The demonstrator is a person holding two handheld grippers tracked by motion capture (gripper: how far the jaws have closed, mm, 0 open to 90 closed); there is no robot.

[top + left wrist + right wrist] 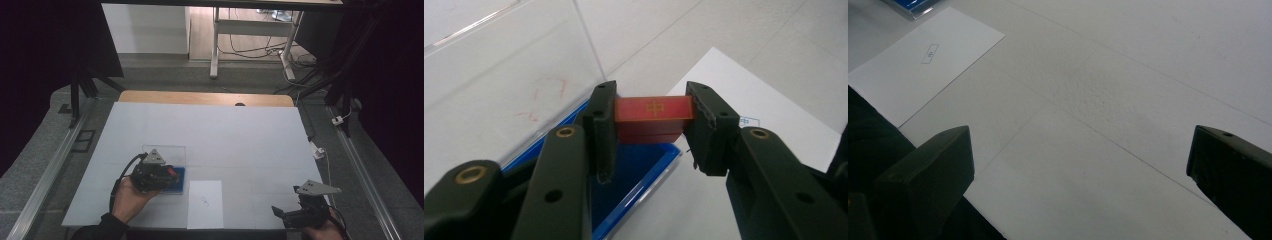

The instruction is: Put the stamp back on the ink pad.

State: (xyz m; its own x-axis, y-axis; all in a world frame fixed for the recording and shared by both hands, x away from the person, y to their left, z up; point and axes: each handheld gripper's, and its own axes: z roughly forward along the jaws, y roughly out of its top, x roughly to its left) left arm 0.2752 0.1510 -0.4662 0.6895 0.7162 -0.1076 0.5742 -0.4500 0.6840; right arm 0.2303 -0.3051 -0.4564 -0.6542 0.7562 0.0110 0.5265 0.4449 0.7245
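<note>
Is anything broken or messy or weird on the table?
Nothing looks broken or spilled. The left gripper holds a red block squarely over the blue tray. The only oddity is some faint red scribbles on the tray's clear lid, which stands open. The white sheet lies flat and straight, and the right gripper is open.

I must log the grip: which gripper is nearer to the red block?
Left. The left gripper is shut on the red block above the blue tray. The right gripper is open, far off at the table's near right edge.

Red block [653, 109] w/ gold cross mark showing; blue tray [644, 172]; white paper sheet [205, 202] showing small printed box.
</note>
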